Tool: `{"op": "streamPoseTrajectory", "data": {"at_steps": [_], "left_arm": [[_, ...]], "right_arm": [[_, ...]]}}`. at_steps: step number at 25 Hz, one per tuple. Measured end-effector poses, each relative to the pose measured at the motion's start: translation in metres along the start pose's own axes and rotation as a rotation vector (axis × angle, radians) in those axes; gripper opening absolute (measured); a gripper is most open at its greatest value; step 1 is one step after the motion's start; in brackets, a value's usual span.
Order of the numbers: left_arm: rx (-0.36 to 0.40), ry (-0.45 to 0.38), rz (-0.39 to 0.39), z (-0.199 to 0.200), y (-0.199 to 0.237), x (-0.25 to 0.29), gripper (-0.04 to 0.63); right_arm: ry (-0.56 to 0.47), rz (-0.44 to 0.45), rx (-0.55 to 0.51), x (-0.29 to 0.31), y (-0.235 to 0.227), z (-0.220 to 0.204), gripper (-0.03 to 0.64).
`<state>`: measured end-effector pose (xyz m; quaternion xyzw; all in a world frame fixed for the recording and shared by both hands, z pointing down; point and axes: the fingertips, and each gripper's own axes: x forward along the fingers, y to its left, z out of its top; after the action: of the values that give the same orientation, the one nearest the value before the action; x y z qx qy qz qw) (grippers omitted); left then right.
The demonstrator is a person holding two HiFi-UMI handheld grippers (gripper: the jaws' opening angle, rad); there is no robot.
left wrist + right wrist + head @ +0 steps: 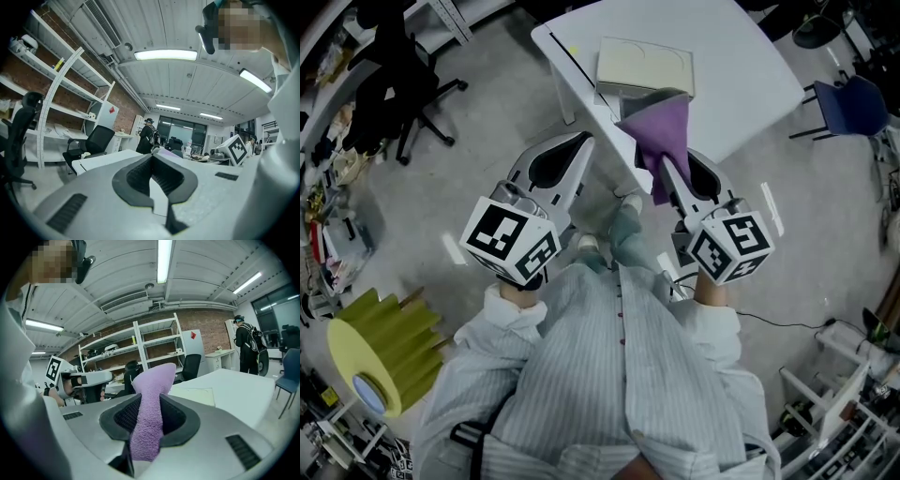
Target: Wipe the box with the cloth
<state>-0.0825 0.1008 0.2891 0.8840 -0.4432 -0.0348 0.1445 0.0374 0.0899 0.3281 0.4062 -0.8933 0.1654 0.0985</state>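
Note:
A flat cream box (645,67) lies on the white table (750,84) at the top of the head view. My right gripper (666,167) is shut on a purple cloth (662,131), which hangs over the table's near edge just in front of the box. In the right gripper view the cloth (150,413) stands up between the jaws of the right gripper (150,397), and the box (192,396) lies beyond it on the table (243,385). My left gripper (584,142) is shut and empty, left of the cloth, off the table's edge. The left gripper (152,156) points level across the room.
A black office chair (403,84) stands at the far left and a blue chair (853,103) to the right of the table. A yellow ribbed roll (380,352) lies on the floor at my lower left. Shelving (154,343) lines the brick wall. A person in black (147,136) stands far off.

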Motion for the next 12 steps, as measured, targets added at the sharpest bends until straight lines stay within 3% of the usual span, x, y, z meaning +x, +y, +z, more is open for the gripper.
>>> {"op": "streamPoseTrajectory", "data": {"at_steps": [12], "left_arm": [[0.027,-0.013,0.044,0.03,0.028,0.101,0.008]], "right_arm": [[-0.015,0.062,0.017,0.052,-0.088,0.048,0.106]]}}
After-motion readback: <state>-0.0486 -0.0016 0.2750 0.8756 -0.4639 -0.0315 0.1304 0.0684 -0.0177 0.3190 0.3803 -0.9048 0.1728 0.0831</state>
